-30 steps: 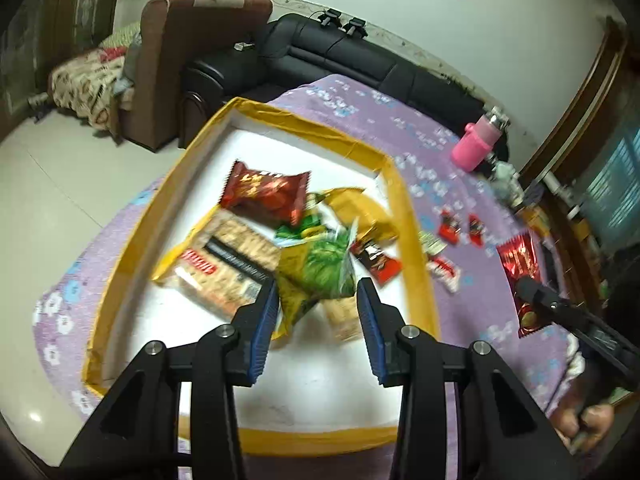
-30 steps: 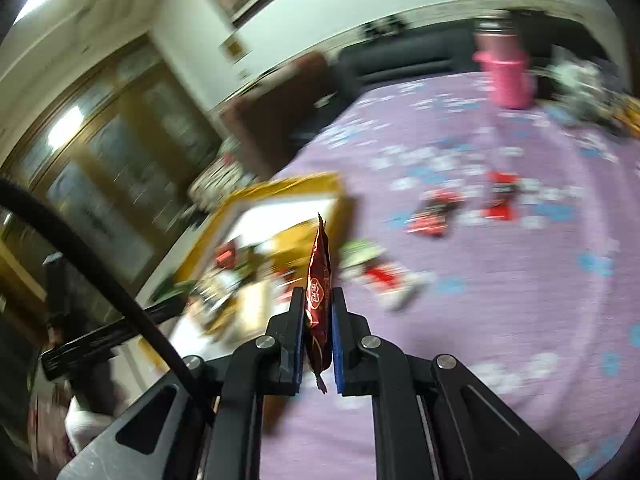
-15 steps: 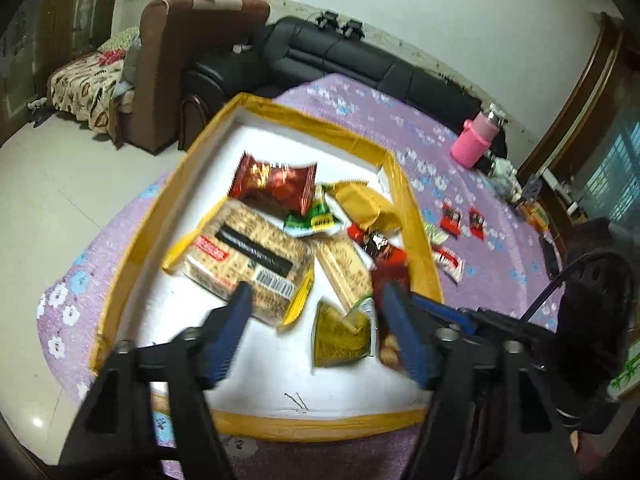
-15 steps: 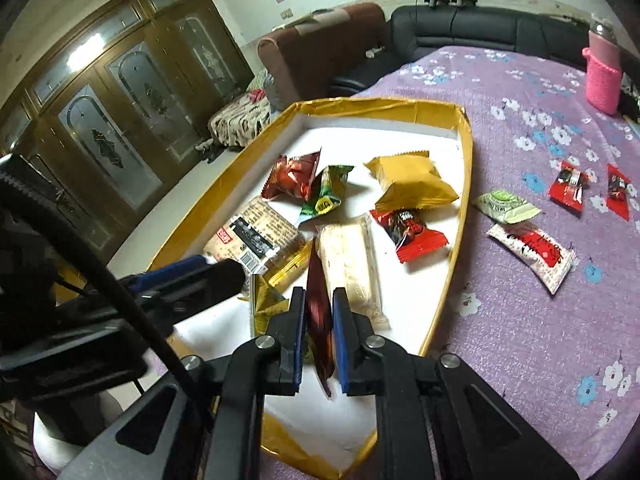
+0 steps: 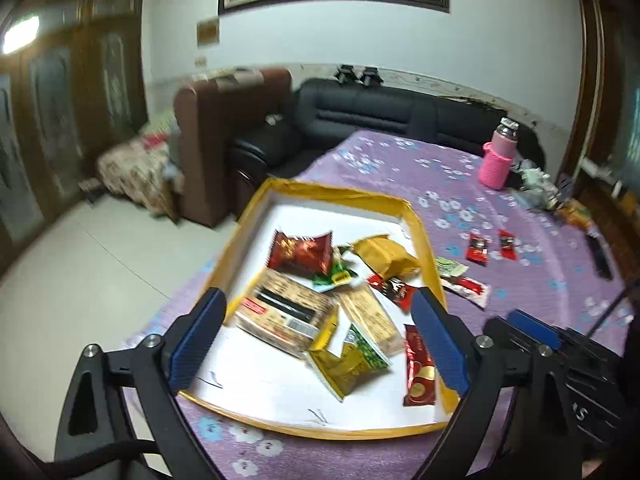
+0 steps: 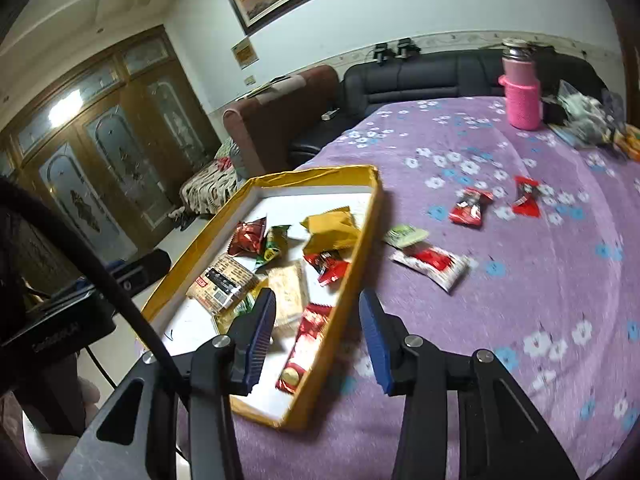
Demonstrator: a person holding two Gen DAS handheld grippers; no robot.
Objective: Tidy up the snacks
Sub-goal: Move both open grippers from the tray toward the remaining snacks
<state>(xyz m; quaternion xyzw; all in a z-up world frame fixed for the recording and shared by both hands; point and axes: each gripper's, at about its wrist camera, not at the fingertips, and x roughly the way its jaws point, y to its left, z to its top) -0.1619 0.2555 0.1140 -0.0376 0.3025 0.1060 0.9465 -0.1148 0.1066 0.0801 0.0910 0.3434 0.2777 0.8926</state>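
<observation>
A yellow-rimmed box (image 5: 422, 236) (image 6: 352, 276) with a white floor holds several snack packets. A dark red packet (image 5: 418, 368) (image 6: 306, 344) lies at its near right corner. My left gripper (image 5: 320, 340) is open and empty above the box's near edge. My right gripper (image 6: 318, 340) is open and empty just above the box's right wall, over the dark red packet. On the purple cloth lie a red-and-white packet (image 6: 432, 264) (image 5: 468, 290), a green packet (image 6: 406, 236) and two small red packets (image 6: 470, 208) (image 6: 528, 196).
A pink bottle (image 6: 522, 92) (image 5: 498, 160) stands at the far side of the table with clutter (image 6: 584, 120) beside it. A brown armchair (image 5: 224, 140) and a black sofa (image 5: 380, 116) stand behind the table. The table edge drops to a tiled floor (image 5: 80, 272) on the left.
My right gripper carried the dark red packet over the box, opened and let it go; it now lies in the box. My left gripper opened wider and drew back.
</observation>
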